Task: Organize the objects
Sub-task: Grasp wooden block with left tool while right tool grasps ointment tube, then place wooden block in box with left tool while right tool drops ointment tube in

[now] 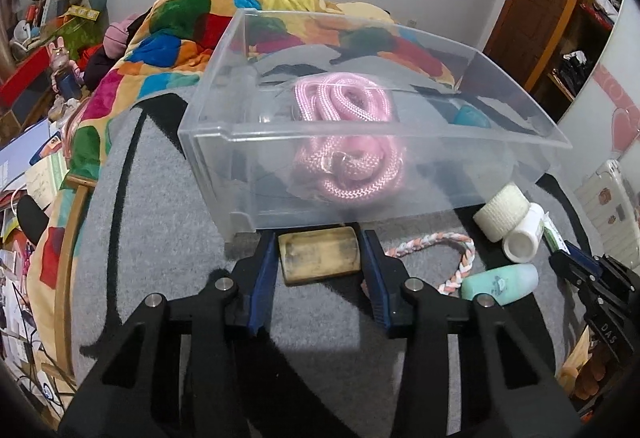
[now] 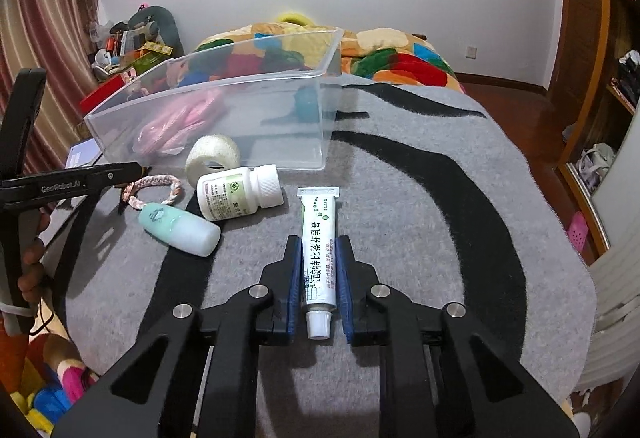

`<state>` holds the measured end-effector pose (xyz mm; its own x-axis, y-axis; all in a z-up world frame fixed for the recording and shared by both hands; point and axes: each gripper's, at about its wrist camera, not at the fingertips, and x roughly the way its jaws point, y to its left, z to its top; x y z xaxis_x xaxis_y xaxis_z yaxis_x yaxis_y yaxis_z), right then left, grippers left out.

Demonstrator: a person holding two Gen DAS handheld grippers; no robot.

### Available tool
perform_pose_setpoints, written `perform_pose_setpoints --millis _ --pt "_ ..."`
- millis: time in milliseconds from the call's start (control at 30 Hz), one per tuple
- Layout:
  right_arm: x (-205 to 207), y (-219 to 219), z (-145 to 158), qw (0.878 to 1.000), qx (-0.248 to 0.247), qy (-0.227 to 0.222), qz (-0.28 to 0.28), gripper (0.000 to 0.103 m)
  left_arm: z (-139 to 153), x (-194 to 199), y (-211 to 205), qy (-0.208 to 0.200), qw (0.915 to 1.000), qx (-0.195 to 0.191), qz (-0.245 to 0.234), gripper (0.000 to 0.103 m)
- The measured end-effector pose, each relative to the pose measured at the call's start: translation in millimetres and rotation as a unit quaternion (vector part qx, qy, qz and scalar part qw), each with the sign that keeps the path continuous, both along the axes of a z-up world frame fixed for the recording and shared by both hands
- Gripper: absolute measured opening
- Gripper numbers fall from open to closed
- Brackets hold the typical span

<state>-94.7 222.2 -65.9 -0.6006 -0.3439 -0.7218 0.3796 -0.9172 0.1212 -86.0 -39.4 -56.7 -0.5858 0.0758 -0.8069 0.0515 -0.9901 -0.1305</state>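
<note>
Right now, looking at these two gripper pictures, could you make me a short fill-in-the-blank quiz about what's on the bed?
1. The coiled pink rope lies inside the clear plastic ____.
2. The fingers of the right gripper close on a white ____ with green print.
3. Between the fingers of the left gripper sits a tan rectangular ____.
4. The white pill bottle lies on its ____.

Missing words: bin; tube; block; side

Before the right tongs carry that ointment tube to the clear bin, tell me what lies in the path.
The right tongs are shut on the ointment tube. Straight ahead, bare blanket leads to the clear bin. The pill bottle and gauze roll lie left of that line. Only the bin's near wall needs clearing.
</note>
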Motion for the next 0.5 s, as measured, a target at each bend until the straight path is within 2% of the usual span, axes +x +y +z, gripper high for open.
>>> perform_pose_setpoints --millis 233,500 --pt "12 1 12 1.0 0.004 0.023 0.005 0.015 7 19 -7 0.007 0.9998 0.016 -0.008 0.041" --pt "11 -10 48 0.997 -0.02 0.068 0.019 0.015 51 39 -1 0.068 0.9973 0.018 -0.022 0.041"
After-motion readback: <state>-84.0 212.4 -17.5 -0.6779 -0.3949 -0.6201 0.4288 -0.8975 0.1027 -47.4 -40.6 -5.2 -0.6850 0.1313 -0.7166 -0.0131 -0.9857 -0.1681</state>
